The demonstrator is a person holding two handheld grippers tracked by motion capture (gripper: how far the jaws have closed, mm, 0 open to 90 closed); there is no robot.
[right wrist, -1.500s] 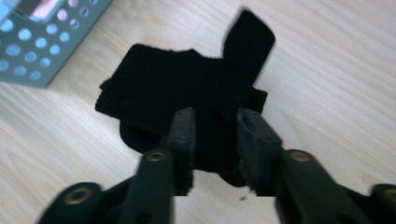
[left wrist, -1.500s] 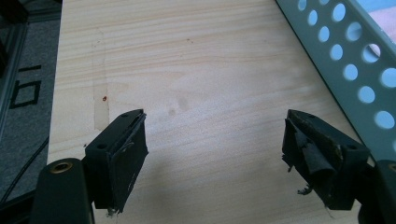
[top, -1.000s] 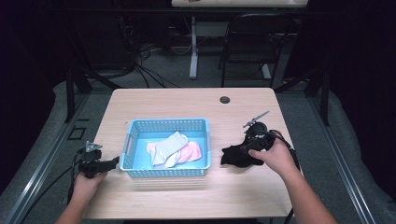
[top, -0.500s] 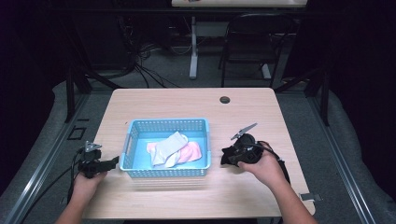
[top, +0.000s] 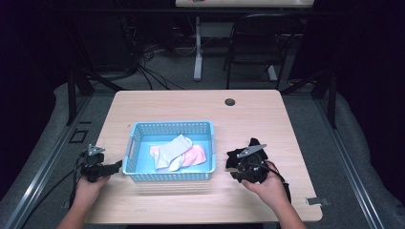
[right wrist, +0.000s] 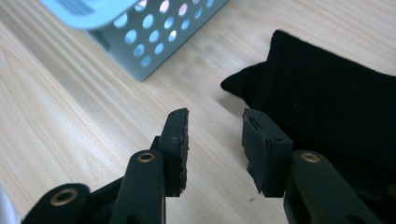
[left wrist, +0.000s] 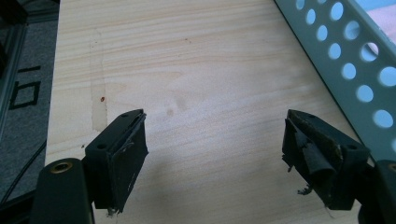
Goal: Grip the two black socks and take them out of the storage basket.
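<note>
Looking down on a pale wooden table point(top: 191, 107), we see a light blue perforated plastic basket point(top: 168, 177) near the front edge, holding a white sock point(top: 173, 150) lying over a pink one point(top: 195, 156). Our left gripper point(top: 113, 168) rests just left of the basket, its jaws spread wide over bare wood with nothing between them; in the left gripper view the basket's holed wall point(left wrist: 348, 65) runs close beside the far jaw. To the right of the basket lies a black knitted sock point(top: 243, 153) on the tabletop, apart from the basket. Our right gripper point(top: 232, 168) sits at this sock's near edge. In the right gripper view its jaws stand partly apart, having just been closing and easing open again, with only wood between them; the black sock point(right wrist: 322, 98) lies just beside and beyond one jaw, the basket corner point(right wrist: 140, 42) farther off. A small dark round grommet point(top: 230, 101) sits near the table's far edge.
</note>
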